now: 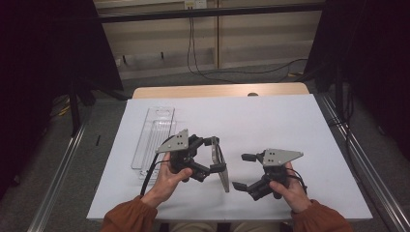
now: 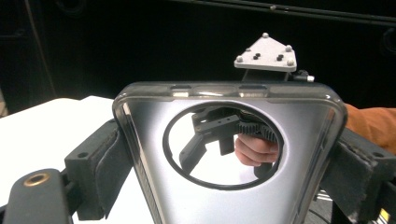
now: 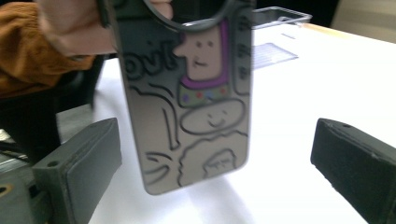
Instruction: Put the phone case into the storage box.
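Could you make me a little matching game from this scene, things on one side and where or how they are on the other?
Things:
1. phone case
2. right gripper
3. clear plastic tray
4. left gripper

States:
A. lying flat on the white table, at the left
B. jaws open, nothing between the pads
C. held up on edge above the table
D. jaws clamped on the case's sides

Pairs: 1-C, 2-B, 3-A, 4-D

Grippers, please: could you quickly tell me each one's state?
Left gripper: shut on the phone case.
Right gripper: open, holding nothing.
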Available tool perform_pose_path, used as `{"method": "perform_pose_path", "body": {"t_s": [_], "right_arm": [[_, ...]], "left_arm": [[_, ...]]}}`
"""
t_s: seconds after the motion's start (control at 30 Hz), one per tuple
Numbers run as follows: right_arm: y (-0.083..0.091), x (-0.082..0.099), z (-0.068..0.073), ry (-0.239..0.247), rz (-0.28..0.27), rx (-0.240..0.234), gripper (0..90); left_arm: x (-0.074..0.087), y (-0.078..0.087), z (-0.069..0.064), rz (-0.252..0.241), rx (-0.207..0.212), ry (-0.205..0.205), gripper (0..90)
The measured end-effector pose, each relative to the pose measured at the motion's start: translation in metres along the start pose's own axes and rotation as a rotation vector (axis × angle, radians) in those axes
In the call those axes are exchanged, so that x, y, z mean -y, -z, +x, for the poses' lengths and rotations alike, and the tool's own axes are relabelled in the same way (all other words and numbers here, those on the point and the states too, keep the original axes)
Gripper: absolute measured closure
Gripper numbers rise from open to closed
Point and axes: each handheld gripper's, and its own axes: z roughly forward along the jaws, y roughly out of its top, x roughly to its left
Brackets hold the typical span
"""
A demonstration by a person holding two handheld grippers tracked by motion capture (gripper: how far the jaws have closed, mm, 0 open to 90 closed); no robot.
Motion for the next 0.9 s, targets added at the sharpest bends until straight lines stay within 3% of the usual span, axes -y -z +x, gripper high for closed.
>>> {"method": "perform_pose_path", "body": {"t_s": [0.13, 0.2, 0.27, 0.33, 0.43, 0.5, 0.57, 0.67, 0.7, 0.73, 0.77, 0.8, 0.83, 0.9], "right_arm": [[0.004, 0.002, -0.002, -0.012, -0.006, 0.047, 1.6], [0.006, 0.003, -0.004, -0.025, 0.007, 0.066, 0.7], [0.008, 0.005, -0.006, -0.038, -0.003, 0.122, 0.7], [0.01, 0.006, -0.008, -0.046, 0.0, 0.137, 0.9], [0.016, 0.006, -0.009, -0.048, -0.021, 0.179, 0.8], [0.02, 0.006, -0.01, -0.052, -0.038, 0.212, 0.1], [0.024, 0.007, -0.011, -0.055, -0.047, 0.244, 0.2], [0.03, 0.009, -0.011, -0.056, -0.048, 0.265, 0.1], [0.032, 0.01, -0.01, -0.06, -0.052, 0.276, 0.2], [0.033, 0.011, -0.01, -0.057, -0.051, 0.277, 0.2], [0.036, 0.013, -0.009, -0.055, -0.057, 0.271, 0.0], [0.038, 0.013, -0.009, -0.056, -0.056, 0.277, 0.0], [0.04, 0.014, -0.008, -0.061, -0.052, 0.294, 0.2], [0.043, 0.016, -0.007, -0.059, -0.049, 0.308, 0.2]], "left_arm": [[-0.002, 0.006, 0.003, 0.024, -0.03, -0.011, 12.3], [-0.002, 0.006, 0.003, 0.01, -0.047, 0.004, 12.3], [-0.002, 0.008, 0.005, 0.029, -0.07, 0.003, 12.3], [-0.001, 0.009, 0.006, 0.036, -0.09, 0.011, 12.3], [-0.002, 0.012, 0.008, 0.052, -0.086, 0.015, 12.3], [-0.002, 0.012, 0.007, 0.042, -0.12, 0.019, 12.3], [-0.002, 0.012, 0.007, 0.035, -0.123, 0.019, 12.3], [-0.004, 0.015, 0.006, 0.042, -0.153, 0.027, 12.3], [-0.005, 0.017, 0.007, 0.055, -0.135, 0.023, 12.3], [-0.005, 0.017, 0.007, 0.032, -0.154, 0.028, 12.3], [-0.006, 0.019, 0.007, 0.033, -0.148, 0.03, 12.3], [-0.007, 0.019, 0.006, 0.025, -0.203, 0.033, 12.3], [-0.007, 0.021, 0.008, 0.031, -0.165, 0.034, 12.3], [-0.008, 0.023, 0.009, 0.025, -0.188, 0.037, 12.3]]}}
